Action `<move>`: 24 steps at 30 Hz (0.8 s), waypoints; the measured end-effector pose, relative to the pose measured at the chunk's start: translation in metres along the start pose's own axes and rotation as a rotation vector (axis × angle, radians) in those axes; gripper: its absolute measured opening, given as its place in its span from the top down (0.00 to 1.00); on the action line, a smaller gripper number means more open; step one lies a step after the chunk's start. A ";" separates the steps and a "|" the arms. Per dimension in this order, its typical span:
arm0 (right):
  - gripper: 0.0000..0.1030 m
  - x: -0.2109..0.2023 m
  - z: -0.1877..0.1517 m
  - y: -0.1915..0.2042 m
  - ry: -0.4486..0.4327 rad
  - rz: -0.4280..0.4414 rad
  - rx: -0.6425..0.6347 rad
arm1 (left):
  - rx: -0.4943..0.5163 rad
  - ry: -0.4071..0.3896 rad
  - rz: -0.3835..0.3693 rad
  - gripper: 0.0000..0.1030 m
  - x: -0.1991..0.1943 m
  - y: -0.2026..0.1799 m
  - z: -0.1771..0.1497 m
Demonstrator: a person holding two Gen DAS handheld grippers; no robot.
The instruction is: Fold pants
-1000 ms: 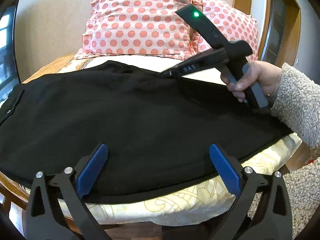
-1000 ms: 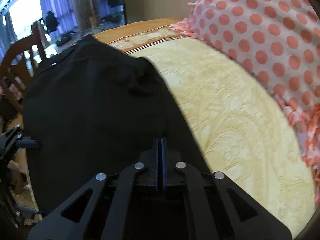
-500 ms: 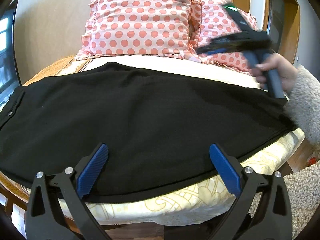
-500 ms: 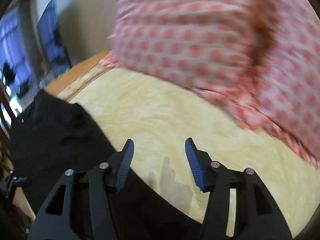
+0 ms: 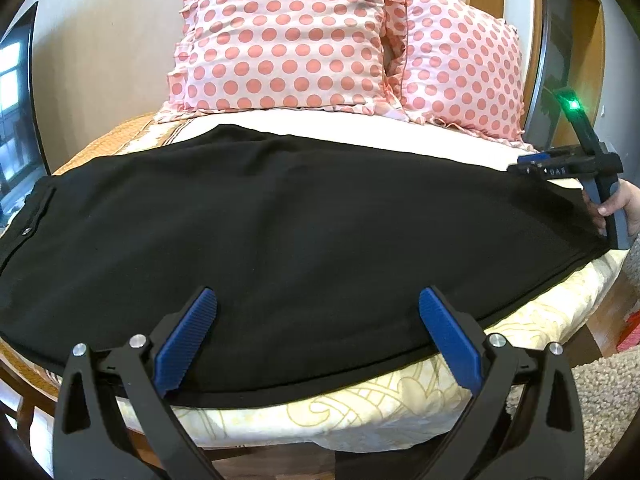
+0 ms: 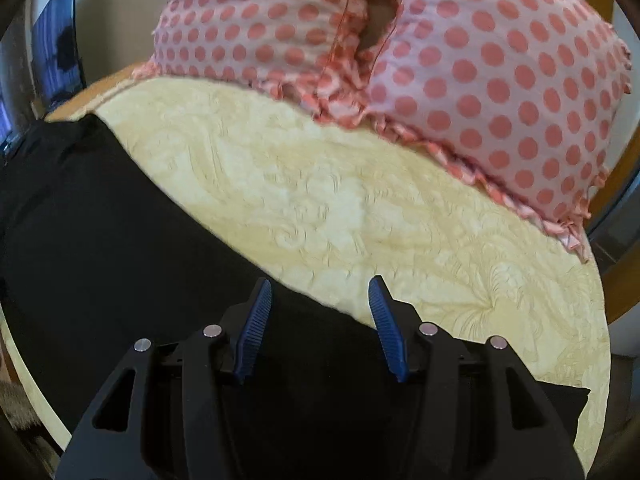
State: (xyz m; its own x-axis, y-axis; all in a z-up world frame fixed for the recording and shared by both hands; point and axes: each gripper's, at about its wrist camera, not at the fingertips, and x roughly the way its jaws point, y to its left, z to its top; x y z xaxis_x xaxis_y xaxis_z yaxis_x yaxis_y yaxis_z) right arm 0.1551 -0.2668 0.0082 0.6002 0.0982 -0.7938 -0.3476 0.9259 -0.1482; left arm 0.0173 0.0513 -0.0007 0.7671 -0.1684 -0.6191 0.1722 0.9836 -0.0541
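Note:
Black pants (image 5: 280, 232) lie flat across the cream bedspread, waistband with a button at the left, leg ends at the right. My left gripper (image 5: 318, 320) is open and empty, just above the pants' near edge. My right gripper (image 6: 320, 304) is open and empty, over the far edge of the pants (image 6: 100, 240) near the leg end. In the left wrist view the right gripper (image 5: 524, 166) shows at the far right, held by a hand, above the leg end.
Two pink polka-dot pillows (image 5: 288, 36) stand at the head of the bed (image 6: 360, 200). A wooden headboard (image 5: 580, 60) is behind them. A beige rug (image 5: 600, 400) lies on the floor at the right. A dark window (image 5: 16, 92) is at the left.
My right gripper let go of the far edge of the pants, opened, and swung right toward the leg end. The pants now lie flat. My left gripper has not moved.

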 end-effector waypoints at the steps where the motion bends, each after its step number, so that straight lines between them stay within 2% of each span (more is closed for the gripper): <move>1: 0.52 0.005 -0.002 0.000 0.019 -0.001 -0.006 | 0.000 0.000 0.004 0.02 0.000 0.000 0.000; 2: 0.58 0.004 -0.004 -0.001 -0.002 0.020 0.002 | -0.001 0.000 0.008 0.02 0.000 -0.001 -0.001; 3: 0.88 0.005 -0.005 -0.002 0.006 0.026 0.005 | -0.003 0.000 0.011 0.02 0.000 0.000 -0.001; 5: 0.94 0.008 -0.006 -0.011 0.005 0.024 0.053 | -0.004 0.002 0.014 0.02 0.001 0.000 0.000; 7: 0.97 0.011 -0.006 -0.020 0.004 0.033 0.117 | -0.002 0.004 0.016 0.02 0.001 0.000 0.000; 9: 1.00 0.014 -0.008 -0.033 0.017 -0.067 0.173 | 0.001 0.005 0.013 0.02 0.001 0.000 0.000; 11: 1.00 0.011 -0.014 -0.048 0.021 -0.064 0.252 | 0.001 0.003 0.010 0.02 0.001 0.001 0.000; 14: 0.98 -0.013 -0.033 -0.074 -0.032 -0.086 0.395 | 0.005 -0.001 0.008 0.02 0.001 0.002 0.000; 15: 0.89 -0.028 -0.044 -0.086 -0.067 -0.115 0.454 | 0.007 -0.003 0.007 0.02 0.000 0.002 -0.001; 16: 0.74 -0.041 -0.055 -0.095 -0.098 -0.140 0.505 | 0.008 -0.004 0.006 0.02 0.000 0.002 -0.001; 17: 0.65 -0.059 -0.074 -0.110 -0.136 -0.174 0.586 | 0.009 -0.005 0.003 0.02 0.000 0.002 -0.001; 18: 0.51 -0.072 -0.089 -0.121 -0.156 -0.207 0.652 | 0.009 -0.006 -0.001 0.02 0.000 0.002 -0.001; 22: 0.50 -0.125 -0.176 -0.180 -0.182 -0.359 0.976 | 0.008 -0.009 -0.013 0.02 -0.001 0.003 -0.001; 24: 0.50 -0.138 -0.212 -0.199 -0.185 -0.353 1.130 | 0.008 -0.010 -0.018 0.02 -0.001 0.003 -0.001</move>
State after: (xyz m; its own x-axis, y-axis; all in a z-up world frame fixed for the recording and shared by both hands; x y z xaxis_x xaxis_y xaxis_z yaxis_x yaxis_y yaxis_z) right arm -0.0111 -0.5417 0.0224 0.6615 -0.2606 -0.7032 0.6310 0.7001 0.3342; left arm 0.0166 0.0550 -0.0011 0.7699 -0.1864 -0.6103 0.1908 0.9799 -0.0586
